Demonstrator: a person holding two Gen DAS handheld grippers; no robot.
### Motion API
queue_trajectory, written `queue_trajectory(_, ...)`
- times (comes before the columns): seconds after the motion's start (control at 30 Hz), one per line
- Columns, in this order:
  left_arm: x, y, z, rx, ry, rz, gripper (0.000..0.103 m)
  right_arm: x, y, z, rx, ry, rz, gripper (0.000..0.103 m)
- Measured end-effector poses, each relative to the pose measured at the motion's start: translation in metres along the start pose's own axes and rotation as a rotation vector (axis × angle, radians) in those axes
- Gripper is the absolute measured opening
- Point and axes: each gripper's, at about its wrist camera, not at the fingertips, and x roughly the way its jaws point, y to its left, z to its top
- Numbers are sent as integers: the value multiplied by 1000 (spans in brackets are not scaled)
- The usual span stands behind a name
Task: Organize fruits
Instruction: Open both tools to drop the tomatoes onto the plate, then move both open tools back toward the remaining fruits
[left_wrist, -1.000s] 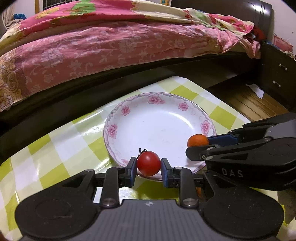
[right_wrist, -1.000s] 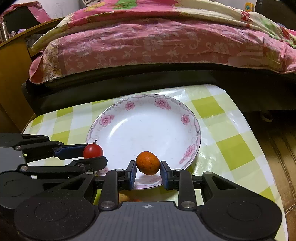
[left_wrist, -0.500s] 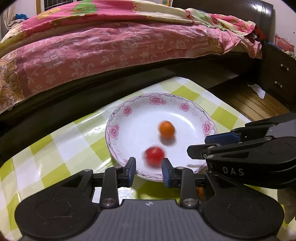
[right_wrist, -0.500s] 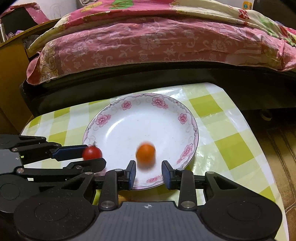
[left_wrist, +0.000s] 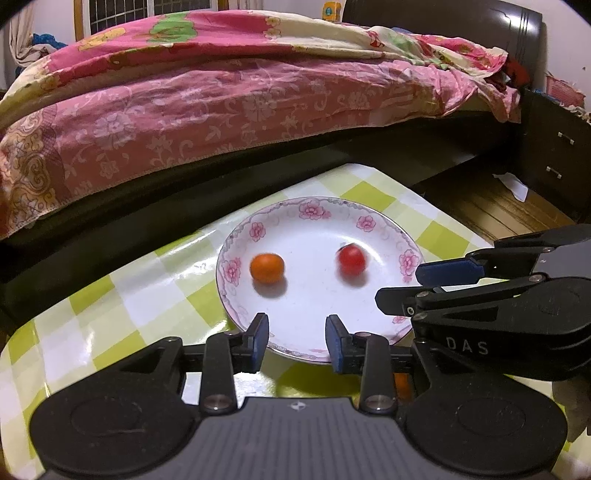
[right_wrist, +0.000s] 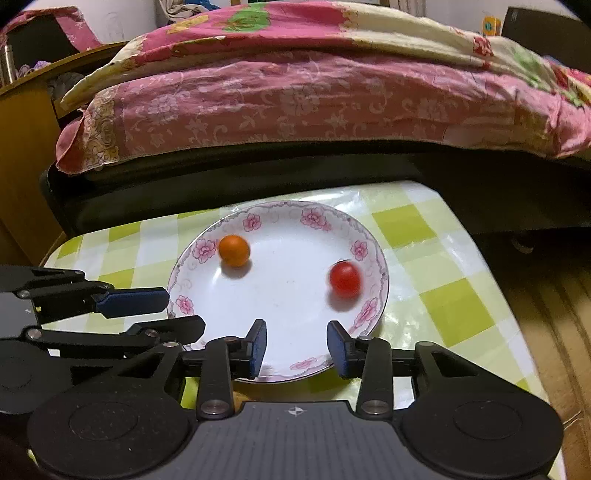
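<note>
left gripper (left_wrist: 297, 341) jaws released, empty | right gripper (right_wrist: 297, 343) same | tomato (right_wrist: 344, 279), orange (right_wrist: 234, 250) ahead on plate (right_wrist: 369, 306), apart | tomato nearer right gripper

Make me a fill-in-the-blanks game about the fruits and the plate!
1. The orange fruit and the red tomato both lie in the flowered ____.
2. In the right wrist view, the fruit nearer the left hand-held gripper is colored ____.
3. The right hand-held gripper holds ____.
4. The plate sits on a checked tablecloth colored white and ____.

Missing words: plate; orange; nothing; green
</note>
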Motion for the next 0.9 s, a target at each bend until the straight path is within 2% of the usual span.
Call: queue_trajectory(0.9, -21, -9, -11, 64, -11, -5, 42, -18, 11, -7, -59, -18, -9, 37)
